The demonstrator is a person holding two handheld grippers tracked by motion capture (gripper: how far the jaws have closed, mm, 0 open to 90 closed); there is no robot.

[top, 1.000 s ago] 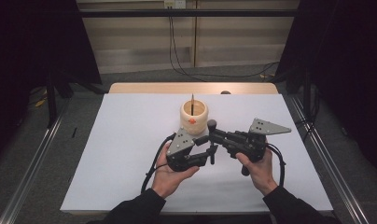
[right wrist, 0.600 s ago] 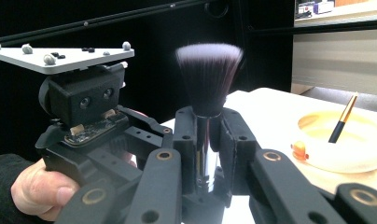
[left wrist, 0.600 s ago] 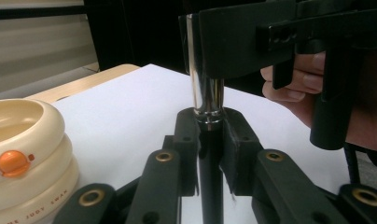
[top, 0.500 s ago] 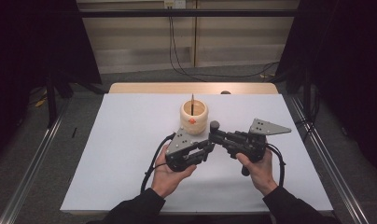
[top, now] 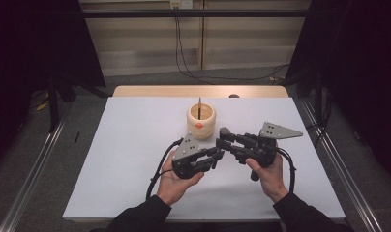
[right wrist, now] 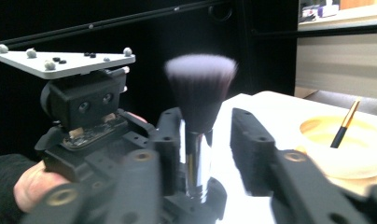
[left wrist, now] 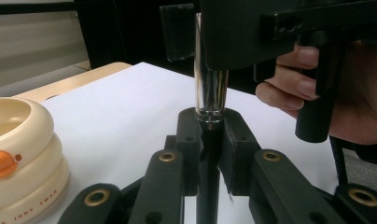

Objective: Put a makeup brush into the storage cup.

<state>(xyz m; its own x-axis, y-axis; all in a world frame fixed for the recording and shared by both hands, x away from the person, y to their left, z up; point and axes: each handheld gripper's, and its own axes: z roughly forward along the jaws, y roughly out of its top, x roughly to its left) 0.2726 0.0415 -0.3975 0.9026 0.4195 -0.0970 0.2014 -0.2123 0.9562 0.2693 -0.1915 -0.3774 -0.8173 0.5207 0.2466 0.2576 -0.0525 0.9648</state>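
high view: the two claws are held together over the near middle of the white tabletop (top: 111, 159), at about 6 o'clock from the cream holder (top: 201, 121), which stands apart from them with a thin brush (top: 199, 106) upright in it. the left claw (top: 218, 155) and right claw (top: 224, 137) meet tip to tip. compared with the frames of a second ago, both hands are found in the same place; the change is confined to the jaws.

left gripper view: the left claw (left wrist: 210, 135) is seen clamped on the dark handle of a makeup brush (left wrist: 211, 93), just below its chrome ferrule. its jaws were closed within the last second and are now narrow, pressing on the handle. the cream holder (left wrist: 18, 154) lies at 9 o'clock.

right gripper view: the right claw (right wrist: 210, 140) stands around the brush ferrule (right wrist: 196, 158), the dark bristle head (right wrist: 200, 84) rising at 12 o'clock. its jaws have just been opening; a clear gap is seen beside one pad, so the grip is judged released. the holder (right wrist: 345, 149) lies at 3 o'clock.

finding: the makeup brush is judged to have been handed from right claw to left; placing in the holder is judged not yet done.
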